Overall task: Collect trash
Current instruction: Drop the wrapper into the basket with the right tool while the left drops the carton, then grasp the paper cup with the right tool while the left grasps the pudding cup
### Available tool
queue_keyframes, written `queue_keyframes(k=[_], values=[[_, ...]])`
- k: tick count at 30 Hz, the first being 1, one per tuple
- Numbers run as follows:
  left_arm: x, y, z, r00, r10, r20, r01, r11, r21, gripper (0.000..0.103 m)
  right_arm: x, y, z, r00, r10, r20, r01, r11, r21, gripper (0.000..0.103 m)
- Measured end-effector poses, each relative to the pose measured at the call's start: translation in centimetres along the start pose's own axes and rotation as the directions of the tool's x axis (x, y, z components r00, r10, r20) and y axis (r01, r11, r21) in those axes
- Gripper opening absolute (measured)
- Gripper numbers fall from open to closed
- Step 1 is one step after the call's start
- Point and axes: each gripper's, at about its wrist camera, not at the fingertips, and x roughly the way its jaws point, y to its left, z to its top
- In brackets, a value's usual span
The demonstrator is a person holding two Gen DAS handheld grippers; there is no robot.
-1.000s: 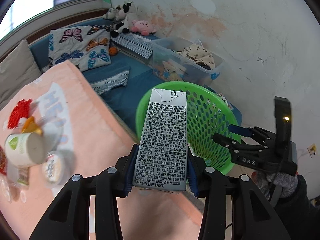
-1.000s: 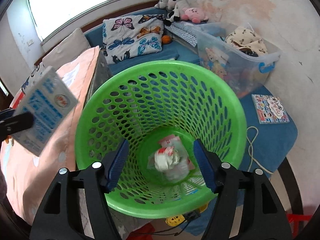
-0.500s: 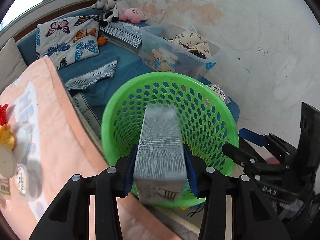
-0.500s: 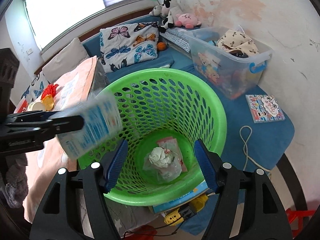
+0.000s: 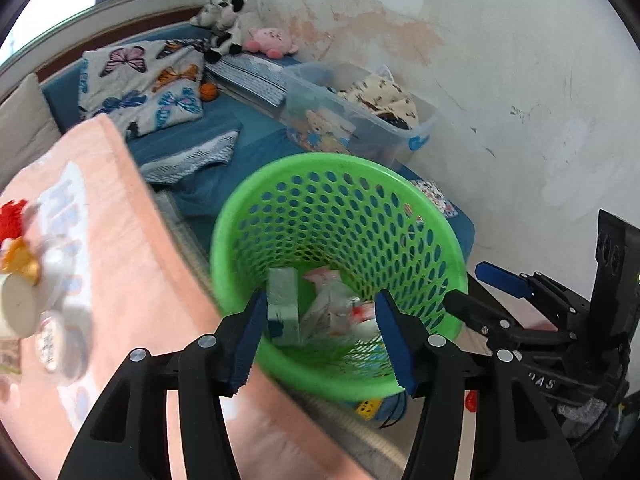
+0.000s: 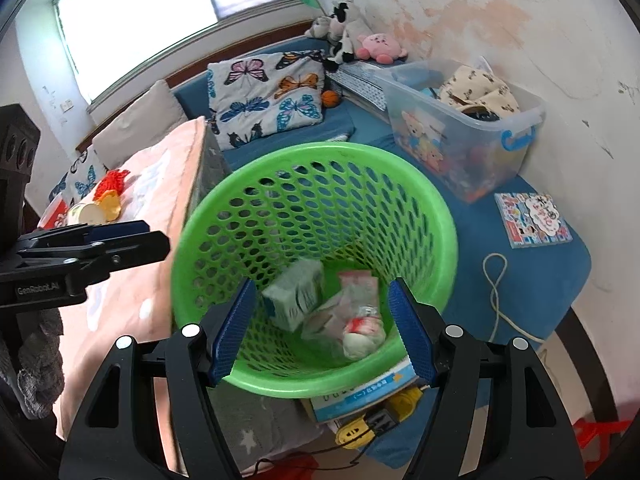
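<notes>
A green perforated basket (image 5: 432, 224) (image 6: 436, 208) stands on the floor beside the pink-covered table. A grey-blue milk carton (image 5: 283, 304) (image 6: 294, 298) lies inside it next to crumpled white wrappers (image 5: 340, 312) (image 6: 362, 330). My left gripper (image 5: 322, 332) is open and empty just above the basket's near rim. My right gripper (image 6: 320, 326) is open and empty over the basket's near side; it also shows in the left wrist view (image 5: 500, 292). More trash sits on the table: a paper cup (image 5: 18, 312) (image 6: 88, 213) and a small round tub (image 5: 50, 340).
The pink tablecloth (image 5: 132, 280) lies left of the basket. A clear storage box (image 6: 472, 136) with toys, a butterfly pillow (image 6: 268, 100) and plush toys (image 6: 360, 44) sit on the blue mat behind. A sticker book (image 6: 532, 220) and a cord (image 6: 496, 292) lie at the right.
My left gripper carried the carton over the basket, opened and let it go; the carton now lies in the basket. The right gripper stayed open above the basket.
</notes>
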Motion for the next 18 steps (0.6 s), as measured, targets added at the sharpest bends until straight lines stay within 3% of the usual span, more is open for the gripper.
queue_keyframes(k=[10,18], values=[[-6.0,7.0,-3.0,0.987,0.148,0.062,-0.141,0.984,-0.106,0.055,0.7,5.5,0.5,0.997,0.070,-0.013,-0.071,0.993,-0.098,0.069],[-9.8,14.6,-6.3,0.955,0.290,0.056,-0.270,0.934,-0.234,0.057,2.2,11.3,0.9,0.990,0.136,-0.042,-0.142,0.971,-0.193,0.072]])
